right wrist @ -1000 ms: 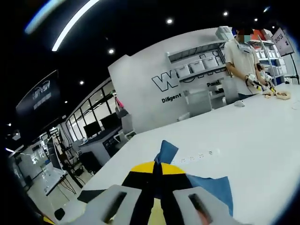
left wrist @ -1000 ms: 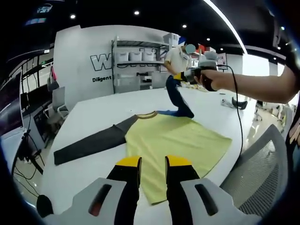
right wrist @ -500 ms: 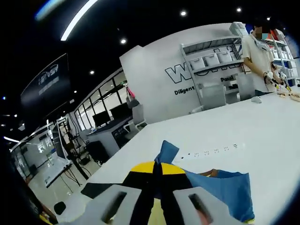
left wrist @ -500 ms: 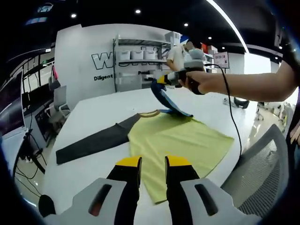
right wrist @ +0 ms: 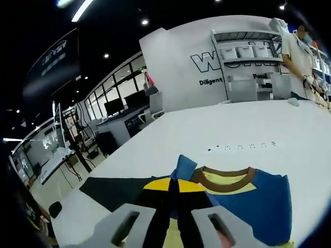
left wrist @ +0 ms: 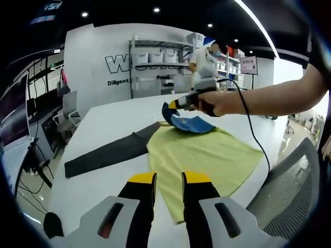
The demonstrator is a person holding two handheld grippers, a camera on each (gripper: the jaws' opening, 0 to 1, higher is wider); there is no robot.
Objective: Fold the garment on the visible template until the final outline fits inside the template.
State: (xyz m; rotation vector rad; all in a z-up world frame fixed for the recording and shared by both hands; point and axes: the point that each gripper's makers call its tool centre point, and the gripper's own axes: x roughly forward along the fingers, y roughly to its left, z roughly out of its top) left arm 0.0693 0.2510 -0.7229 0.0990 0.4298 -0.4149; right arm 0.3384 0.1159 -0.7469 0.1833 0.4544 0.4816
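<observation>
A shirt with a yellow body (left wrist: 207,155) lies flat on the white table (left wrist: 108,124). Its dark grey sleeve (left wrist: 111,152) stretches out to the left. The blue sleeve (left wrist: 189,124) is folded in over the chest near the collar, with one end lifted by my right gripper (left wrist: 171,105), which a hand holds above the shirt. In the right gripper view, the right gripper (right wrist: 174,187) is shut on the blue sleeve (right wrist: 185,165), just in front of the brown collar (right wrist: 225,182) and the grey sleeve (right wrist: 114,188). My left gripper (left wrist: 168,180) hovers open over the shirt's near hem.
A mesh chair (left wrist: 289,196) stands at the table's near right edge. The right gripper's cable (left wrist: 253,134) hangs across the shirt. A person (left wrist: 204,54) stands by shelves (left wrist: 155,57) at the back. A row of sockets (right wrist: 243,146) is set into the table (right wrist: 170,134).
The right gripper has carried the blue sleeve down and left, from raised high to folded over the shirt's chest. The left gripper has barely moved.
</observation>
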